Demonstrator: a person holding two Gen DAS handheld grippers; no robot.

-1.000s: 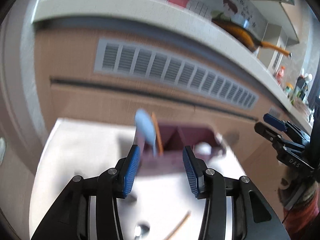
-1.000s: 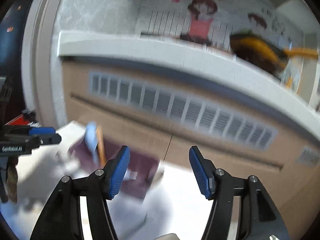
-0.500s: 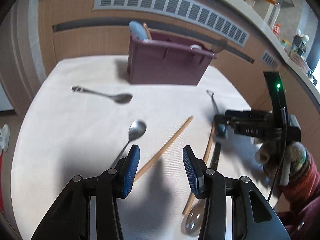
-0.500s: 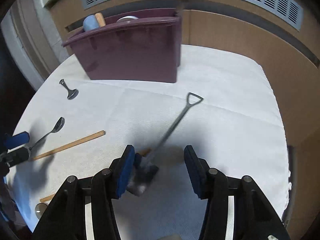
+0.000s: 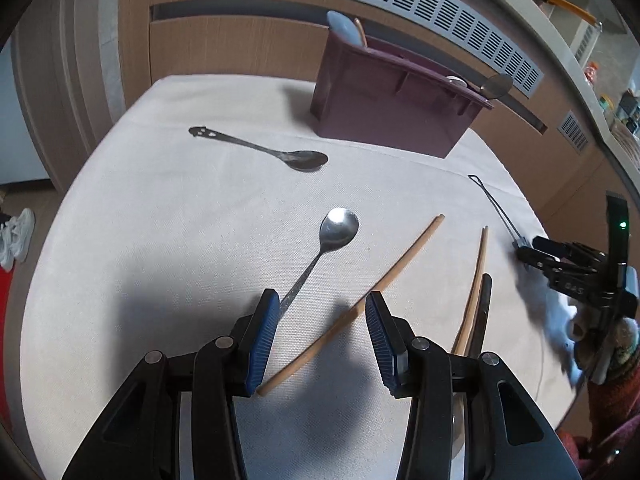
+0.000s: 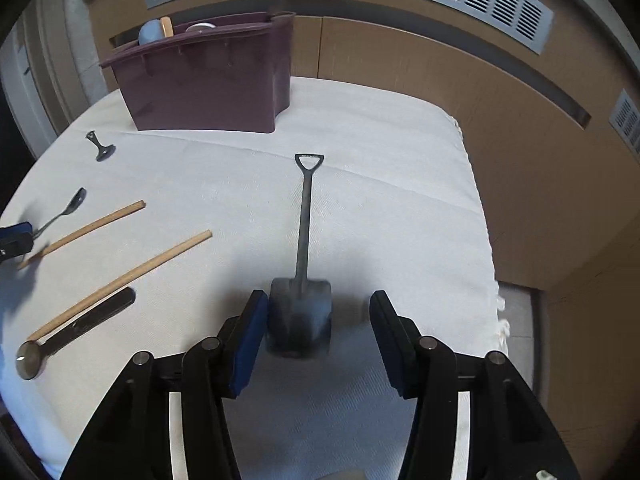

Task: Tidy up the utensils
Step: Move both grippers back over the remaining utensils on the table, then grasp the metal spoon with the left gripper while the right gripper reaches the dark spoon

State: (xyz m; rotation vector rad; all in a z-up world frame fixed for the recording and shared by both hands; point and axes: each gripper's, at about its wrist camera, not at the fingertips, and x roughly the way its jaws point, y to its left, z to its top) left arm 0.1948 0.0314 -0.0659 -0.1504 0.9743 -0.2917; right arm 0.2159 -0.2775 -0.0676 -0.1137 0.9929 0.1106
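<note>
Step in hand: both tools are lowered over loose utensils on the table (image 5: pixel 160 240), each lined up for a pick; as I judge it, nothing is lifted yet.
Right pick, how to do it well: the shovel-shaped spoon (image 6: pixel 301 312) lies flat with its handle running straight ahead of the right tool (image 6: pixel 316 320); its blade sits between the pads but nearer the left one, so I would centre the tool over the blade or move forward to the thin handle before closing, and press low because the piece is flat on the cloth.
Left pick, how to do it well: the near chopstick (image 5: pixel 360 300) crosses the gap of the left tool (image 5: pixel 320 320) on a slant; closing across it where it passes between the pads should catch it, but the round-bowled spoon (image 5: pixel 320 256) has its handle right at the left pad, so keep that clear.
Right tool state: jaws apart, having just been closing a little, with the spoon's blade between them; the left pad looks close to touching it, the right pad stands clear, so no grip.
Left tool state: jaws apart, gripping nothing; chopstick between them, untouched as far as I can tell.
Destination: the purple caddy (image 5: pixel 392 112) stands well ahead of both tools at the far side of the table, already holding a few utensils.
Others waiting: second chopstick (image 6: pixel 120 280) and black-handled spoon (image 6: pixel 76 332) lie left of the right tool; dark spoon (image 5: pixel 260 148) is well ahead of the left tool.
</note>
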